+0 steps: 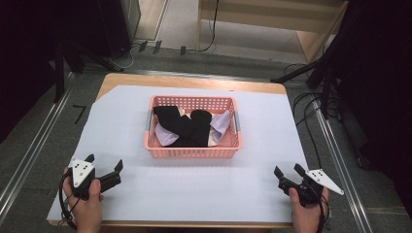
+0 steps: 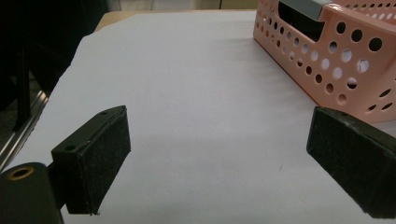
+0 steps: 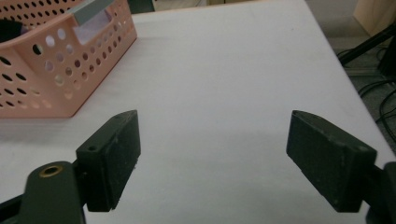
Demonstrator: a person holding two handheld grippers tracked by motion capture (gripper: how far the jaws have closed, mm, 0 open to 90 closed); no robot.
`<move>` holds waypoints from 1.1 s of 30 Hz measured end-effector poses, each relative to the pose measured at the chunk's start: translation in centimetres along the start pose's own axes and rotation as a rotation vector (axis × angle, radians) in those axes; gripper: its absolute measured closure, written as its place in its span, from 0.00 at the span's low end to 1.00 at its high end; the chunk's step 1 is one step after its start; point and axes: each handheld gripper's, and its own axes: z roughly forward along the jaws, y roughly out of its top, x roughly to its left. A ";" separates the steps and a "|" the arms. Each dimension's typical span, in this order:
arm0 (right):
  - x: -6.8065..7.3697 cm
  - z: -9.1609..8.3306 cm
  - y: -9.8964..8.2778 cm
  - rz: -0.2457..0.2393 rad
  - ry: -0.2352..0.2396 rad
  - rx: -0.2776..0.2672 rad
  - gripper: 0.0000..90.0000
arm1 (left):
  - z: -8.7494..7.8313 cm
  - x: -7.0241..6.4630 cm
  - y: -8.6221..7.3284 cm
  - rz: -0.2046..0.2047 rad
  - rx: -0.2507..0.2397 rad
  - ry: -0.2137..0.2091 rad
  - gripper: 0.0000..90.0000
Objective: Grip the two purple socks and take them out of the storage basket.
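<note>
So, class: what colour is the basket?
Pink basket, clearest in the high view.

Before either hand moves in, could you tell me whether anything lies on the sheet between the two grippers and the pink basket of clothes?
Nothing visible does. Bare white sheet separates the left gripper and the right gripper, both open, from the pink basket.

I am working in a lab-like recording room: a white-covered table point(image 1: 194, 194) ahead of my fingers, metal floor rails point(image 1: 29, 155), loose cables point(image 1: 311, 121) and dark stands point(image 1: 330, 73) around it.
</note>
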 end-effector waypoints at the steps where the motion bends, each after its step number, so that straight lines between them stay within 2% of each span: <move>1: 0.0 -0.1 0.0 0.006 -0.010 -0.011 0.25 | 0.0 0.0 0.0 0.001 -0.001 -0.004 0.08; 3: -0.1 -0.3 0.2 0.040 -0.027 -0.019 0.28 | -0.1 0.1 0.0 -0.003 -0.008 -0.011 0.08; 7: -0.1 -0.1 0.6 0.069 -0.018 -0.022 0.30 | -0.2 0.2 -0.1 -0.012 -0.022 -0.016 0.08; 10: 1.2 0.2 1.3 0.051 -0.013 -0.016 0.31 | -0.2 0.3 -0.1 -0.022 -0.020 -0.022 0.08; 13: 2.6 0.5 2.3 0.060 0.033 -0.036 0.32 | 0.0 0.2 0.0 -0.010 0.000 -0.017 0.08; 15: 3.8 0.8 2.9 0.016 0.042 -0.060 0.36 | 0.1 0.1 0.0 -0.010 0.010 -0.014 0.08; 17: 5.0 1.2 3.6 -0.012 0.062 -0.059 0.39 | 0.2 0.1 0.1 -0.006 0.019 -0.012 0.08; 19: 6.1 1.8 4.3 -0.026 0.090 -0.063 0.39 | 0.2 0.1 0.1 -0.010 0.021 -0.010 0.08; 23: 7.9 3.0 5.5 -0.052 0.102 -0.083 0.39 | 0.3 0.1 0.1 -0.004 0.033 -0.010 0.08; 26: 9.3 4.0 6.1 -0.065 0.096 -0.068 0.39 | 0.3 -0.2 0.1 0.011 0.028 -0.004 0.08; 28: 10.3 4.5 6.5 -0.075 0.106 -0.057 0.41 | 0.3 -0.3 0.1 0.039 0.030 -0.004 0.08; 30: 11.2 5.1 6.8 -0.100 0.108 -0.054 0.42 | 0.2 -0.5 0.0 0.052 0.019 -0.008 0.08; 31: 11.2 5.1 6.8 -0.100 0.108 -0.054 0.42 | 0.2 -0.5 0.0 0.052 0.019 -0.008 0.08; 32: 12.1 5.7 7.0 -0.108 0.109 -0.044 0.44 | 0.0 -0.4 -0.1 0.055 -0.001 -0.015 0.08; 33: 12.4 6.0 7.1 -0.114 0.108 -0.041 0.45 | -0.2 -0.4 -0.1 0.050 -0.007 -0.022 0.08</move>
